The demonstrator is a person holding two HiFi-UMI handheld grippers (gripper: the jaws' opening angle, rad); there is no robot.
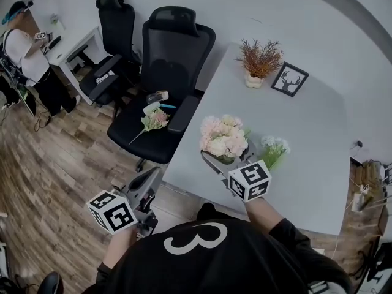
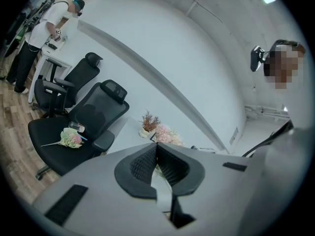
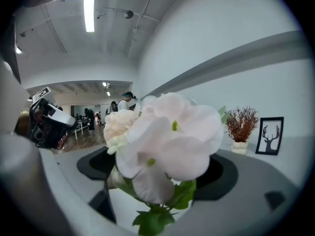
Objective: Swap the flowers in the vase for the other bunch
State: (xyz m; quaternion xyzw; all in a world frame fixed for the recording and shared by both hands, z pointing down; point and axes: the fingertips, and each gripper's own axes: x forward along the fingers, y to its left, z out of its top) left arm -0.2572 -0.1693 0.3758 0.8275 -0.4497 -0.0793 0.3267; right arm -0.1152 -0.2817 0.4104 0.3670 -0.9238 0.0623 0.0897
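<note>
Head view: white "3" [image 1: 195,238] on black shirt [image 1: 248,263]

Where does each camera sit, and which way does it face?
Head view: on the person's head, looking down at the white table; shirt, left gripper, right gripper show.
Left gripper view: rides the left gripper, facing the black chair and table; its shut jaws show.
Right gripper view: rides the right gripper, facing the pink flowers between its open jaws.
All three show the dried plant.
</note>
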